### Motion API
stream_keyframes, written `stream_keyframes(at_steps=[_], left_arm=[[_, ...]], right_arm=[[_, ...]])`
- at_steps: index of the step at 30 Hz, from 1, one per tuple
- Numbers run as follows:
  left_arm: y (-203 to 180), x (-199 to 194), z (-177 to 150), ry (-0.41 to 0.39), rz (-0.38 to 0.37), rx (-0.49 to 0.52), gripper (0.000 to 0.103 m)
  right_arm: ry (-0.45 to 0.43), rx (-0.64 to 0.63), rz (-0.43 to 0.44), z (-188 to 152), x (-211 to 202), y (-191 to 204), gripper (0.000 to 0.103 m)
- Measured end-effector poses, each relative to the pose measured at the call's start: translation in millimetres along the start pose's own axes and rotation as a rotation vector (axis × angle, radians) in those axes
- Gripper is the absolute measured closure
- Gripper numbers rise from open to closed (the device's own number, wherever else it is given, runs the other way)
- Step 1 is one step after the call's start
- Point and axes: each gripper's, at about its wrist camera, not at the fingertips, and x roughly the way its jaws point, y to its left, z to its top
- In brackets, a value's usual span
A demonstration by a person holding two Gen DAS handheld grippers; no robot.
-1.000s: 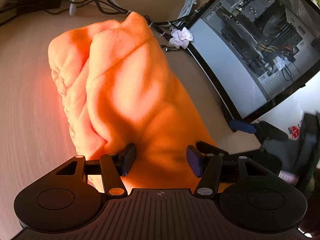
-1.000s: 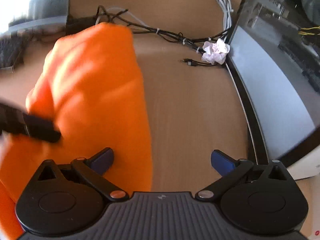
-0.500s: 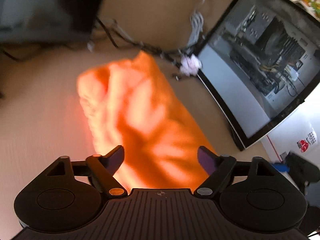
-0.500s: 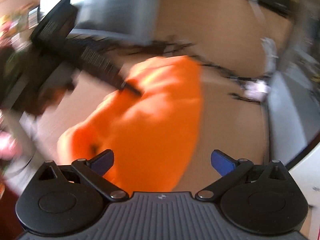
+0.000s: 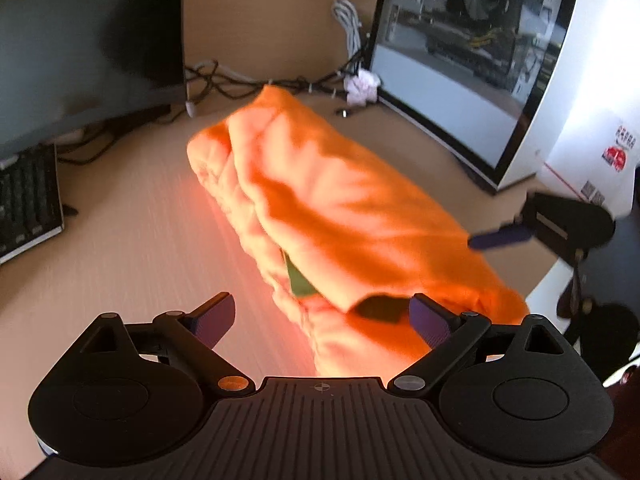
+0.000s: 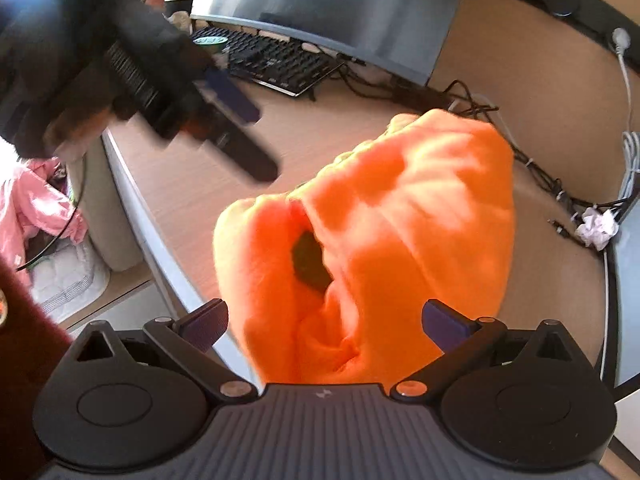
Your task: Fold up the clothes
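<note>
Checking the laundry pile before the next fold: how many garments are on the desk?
1: a folded orange garment lying mid-desk between the monitor and the computer case. A pink cloth sits off the desk, lower down. Others may be hidden.

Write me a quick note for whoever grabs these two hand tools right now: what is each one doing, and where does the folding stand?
Left gripper: jaws have just been opening and stand wide, nothing pinched; the near end of the orange garment lies between and below them.
Right gripper: jaws open, empty, poised over the same garment.
Garment: a folded, lumpy bundle on the wooden desk, between the keyboard and the computer case.
Done: the garment is folded and let go.
Left: perhaps tidy the loose end; no other clothes show on the desk.
</note>
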Motion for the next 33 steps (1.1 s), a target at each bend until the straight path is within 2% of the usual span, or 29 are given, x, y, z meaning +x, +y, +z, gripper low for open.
stream_keyframes(at_steps=[5,8,9,13,15,18,23,25,28,31,32,33], left_arm=[[1.0,9.1,2.7,-0.037,0.044,-0.109,0.006],[9.9,27.5,13.9,-0.024,0.07,-0.194,0.005],[11.3,36.6,16.8,-0.005,0.092,-0.193,0.005],[1.4,80.1,17.7,0.129,0.247,0.008,0.004],[-0.9,76.0,19.2,0.116,0.236,0.028,0.005],[7.5,59.9,23.5,0.078,0.195,-0.023,0.005],[30.8,37.3,15.5,0.047,0.178,-0.092,0.005],[32.0,26.4,10.1,0.027,0.137,-0.072,0.005],[30.5,9.7,2.5,-0.006,0.065,-0.027,0.004],[18.4,-0.3,-2.6,-0.034,0.018,0.072,0.002],[13.3,-1.6,-4.2,-0.037,0.011,0.111,0.001],[7.6,-0.5,-5.8,-0.034,0.011,0.154,0.001]], right_arm=[[-0.029,0.118,0.01,0.1,-12.7,-28.9,0.0],[-0.042,0.212,-0.045,-1.3,-15.9,-47.7,0.0],[-0.037,0.243,-0.075,-1.4,-14.3,-52.7,0.0],[-0.028,0.329,-0.144,-3.3,-17.5,-67.8,0.0],[-0.047,0.275,-0.144,-2.8,-24.1,-61.9,0.0],[-0.05,0.171,-0.134,-3.5,-26.1,-48.0,0.0],[-0.049,0.092,-0.004,0.4,-17.2,-20.5,0.0],[-0.048,0.038,0.016,3.1,-7.8,-6.1,0.0],[0.002,-0.024,0.035,3.2,13.3,10.4,0.0],[0.051,-0.077,-0.019,1.1,30.1,17.7,0.002],[0.062,-0.053,-0.033,1.5,32.6,13.6,0.008],[0.07,0.004,-0.026,2.9,33.2,5.5,0.009]])
